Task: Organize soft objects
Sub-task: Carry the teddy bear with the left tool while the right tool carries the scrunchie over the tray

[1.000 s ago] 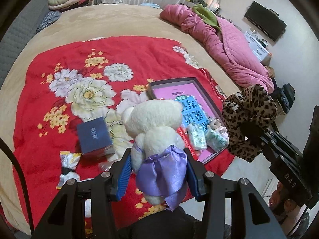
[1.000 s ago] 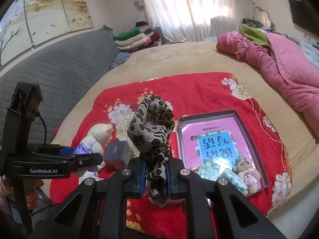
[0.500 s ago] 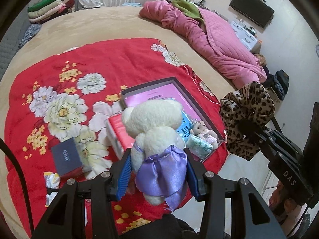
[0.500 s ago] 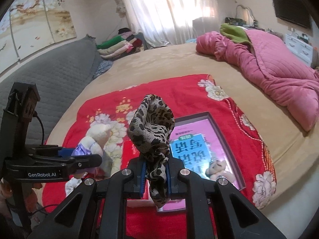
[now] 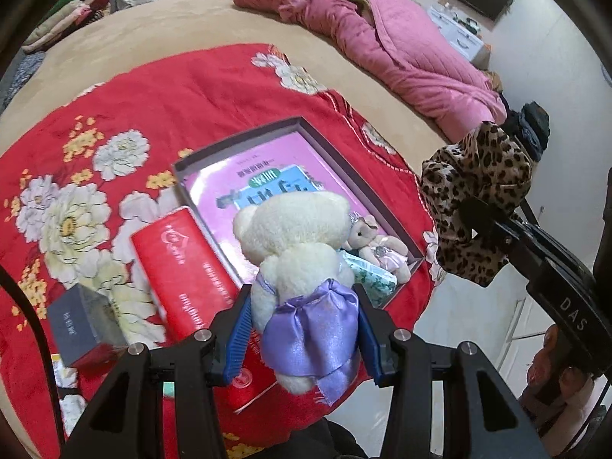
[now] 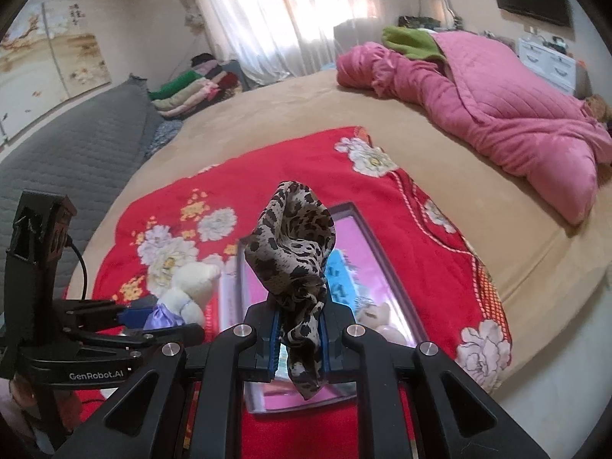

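Left wrist view put the tray (image 5: 306,126) ahead of and below the left gripper (image 5: 302,334), which was clamped on the bear (image 5: 294,252), held upright, head away from the camera. Tray's long axis ran away from both grippers. Right gripper (image 6: 298,332) was pinched nearly shut on the leopard cloth (image 6: 294,244), directly over the tray, likely the nearer for a drop.

Ahead of me, daylight pours through white curtains (image 6: 290,11); a grey quilted sofa (image 6: 76,141) lines the painted wall (image 6: 49,53).
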Demonstrator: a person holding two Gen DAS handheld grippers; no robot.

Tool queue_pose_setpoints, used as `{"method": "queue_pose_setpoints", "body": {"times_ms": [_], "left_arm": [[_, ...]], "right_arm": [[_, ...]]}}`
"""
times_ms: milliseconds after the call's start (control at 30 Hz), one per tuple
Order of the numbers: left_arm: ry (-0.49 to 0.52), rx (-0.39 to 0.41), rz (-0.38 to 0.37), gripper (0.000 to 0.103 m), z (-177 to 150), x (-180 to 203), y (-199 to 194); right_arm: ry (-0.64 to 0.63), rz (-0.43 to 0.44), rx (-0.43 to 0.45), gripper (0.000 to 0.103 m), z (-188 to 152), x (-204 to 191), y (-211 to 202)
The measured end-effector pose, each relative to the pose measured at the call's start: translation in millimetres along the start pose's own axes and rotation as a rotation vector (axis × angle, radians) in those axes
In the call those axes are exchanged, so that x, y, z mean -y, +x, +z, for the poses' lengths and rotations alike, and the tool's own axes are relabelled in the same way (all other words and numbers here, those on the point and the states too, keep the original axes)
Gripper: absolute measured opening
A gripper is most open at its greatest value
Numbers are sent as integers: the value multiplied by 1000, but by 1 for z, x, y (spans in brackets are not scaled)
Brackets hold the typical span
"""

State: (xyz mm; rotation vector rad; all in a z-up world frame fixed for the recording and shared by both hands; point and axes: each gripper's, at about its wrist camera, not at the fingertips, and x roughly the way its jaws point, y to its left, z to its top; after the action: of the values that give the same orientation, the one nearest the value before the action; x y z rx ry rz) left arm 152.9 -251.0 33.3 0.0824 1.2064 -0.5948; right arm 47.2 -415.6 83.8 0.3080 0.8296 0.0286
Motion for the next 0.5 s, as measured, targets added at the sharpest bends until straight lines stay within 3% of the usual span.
{"method": "queue_pose_setpoints", "body": {"times_ms": [500], "left_arm": [[32, -113, 4, 49, 5, 13, 62]], "right_arm": [[89, 91, -137, 18, -15, 36, 68]]}}
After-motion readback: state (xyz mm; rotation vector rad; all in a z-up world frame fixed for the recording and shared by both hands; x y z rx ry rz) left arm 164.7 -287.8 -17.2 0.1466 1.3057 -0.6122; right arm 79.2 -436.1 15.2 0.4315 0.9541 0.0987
